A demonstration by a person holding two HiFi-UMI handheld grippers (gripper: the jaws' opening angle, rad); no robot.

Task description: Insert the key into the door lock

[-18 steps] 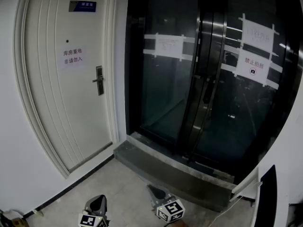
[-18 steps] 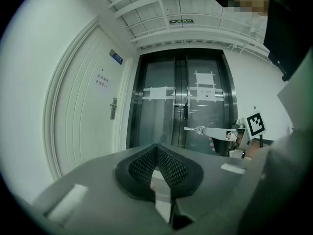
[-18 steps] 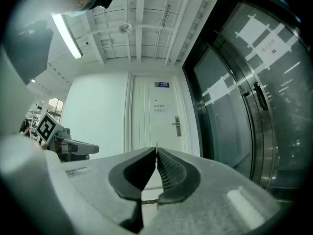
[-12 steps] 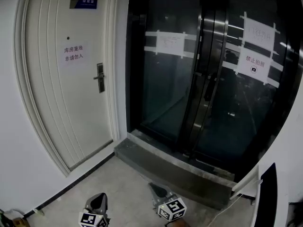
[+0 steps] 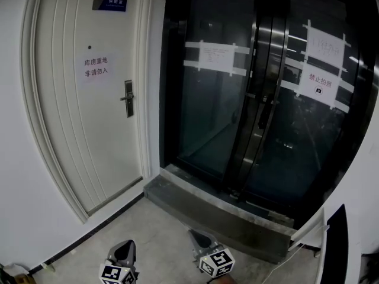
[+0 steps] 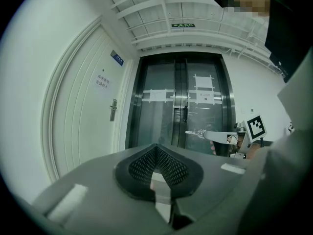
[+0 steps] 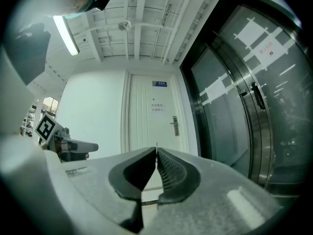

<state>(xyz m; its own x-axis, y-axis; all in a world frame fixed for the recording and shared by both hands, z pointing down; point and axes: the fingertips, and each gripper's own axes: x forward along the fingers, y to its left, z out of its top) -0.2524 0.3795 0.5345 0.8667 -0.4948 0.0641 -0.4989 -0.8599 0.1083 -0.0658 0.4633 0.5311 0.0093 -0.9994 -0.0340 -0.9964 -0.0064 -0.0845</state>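
right gripper (image 7: 156,150) jaws pinched shut on key (image 6: 196,132): thin, light, stiff metal, prob slippery; hold by bow, blade fwd. key well apart from door lock (image 5: 128,98), lower-right. left gripper (image 6: 156,149) closed, empty.

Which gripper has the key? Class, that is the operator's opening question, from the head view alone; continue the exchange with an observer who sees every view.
Observer: The right gripper; the left gripper view shows the key sticking out of its tip.
Operator: Are its jaws closed?
Observer: Yes; the right gripper view shows them pressed together on the key.
Operator: And the left gripper?
Observer: Its own view shows its jaws together, nothing between them.
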